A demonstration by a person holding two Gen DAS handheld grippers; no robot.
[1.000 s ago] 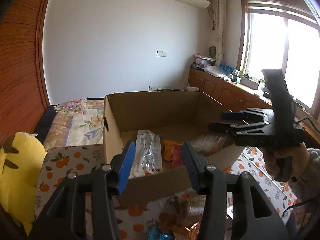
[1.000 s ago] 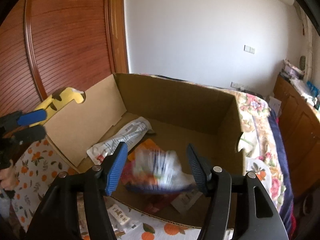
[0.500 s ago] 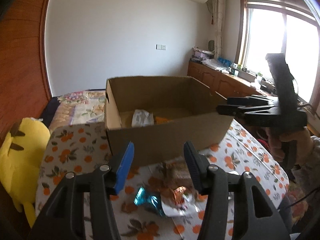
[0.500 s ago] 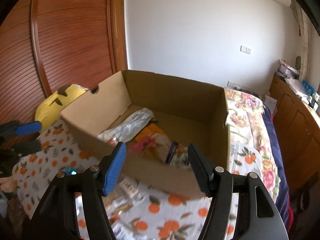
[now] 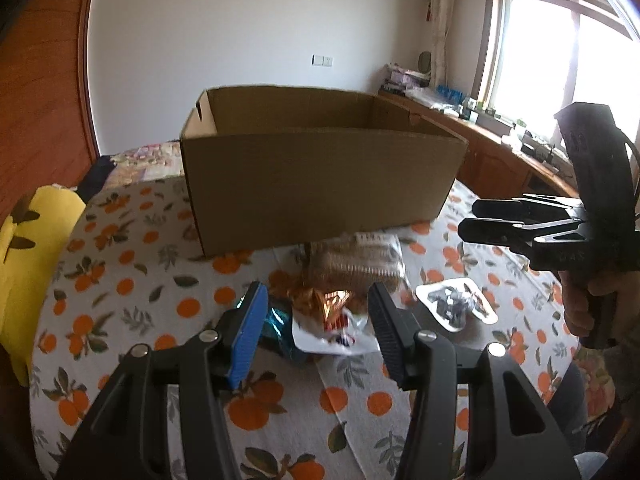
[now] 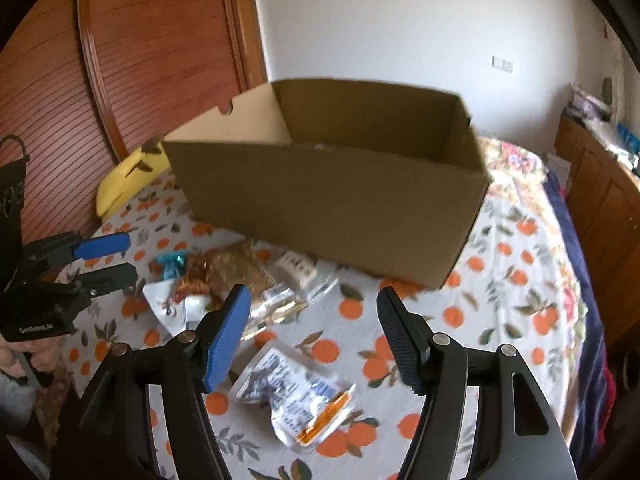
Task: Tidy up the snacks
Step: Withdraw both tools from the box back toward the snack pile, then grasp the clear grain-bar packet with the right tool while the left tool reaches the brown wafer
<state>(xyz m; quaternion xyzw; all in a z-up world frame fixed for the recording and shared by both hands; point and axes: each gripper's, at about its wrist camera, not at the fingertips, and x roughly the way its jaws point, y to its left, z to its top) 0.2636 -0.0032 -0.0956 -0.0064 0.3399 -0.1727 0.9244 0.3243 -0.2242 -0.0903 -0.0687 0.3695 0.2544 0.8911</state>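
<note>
A: Sorting is unfinished, I'd judge: several snack packets [image 5: 356, 268] lie loose on the tablecloth [image 6: 516, 264] before the cardboard box [image 6: 332, 196].

B: Agreed. Left gripper [image 5: 318, 330] and right gripper [image 6: 314, 334] both hover apart-fingered, holding nothing; the box's contents are hidden.

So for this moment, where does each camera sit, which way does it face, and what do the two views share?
Left wrist: on the left gripper, looking forward and down over loose snack packets at the cardboard box; its own open fingers show, with the right gripper and its hand at right.
Right wrist: on the right gripper, facing the box from its other end, above a white pouch; the left gripper shows at left.
Shared: box, orange-print cloth, packets, yellow plush.
</note>
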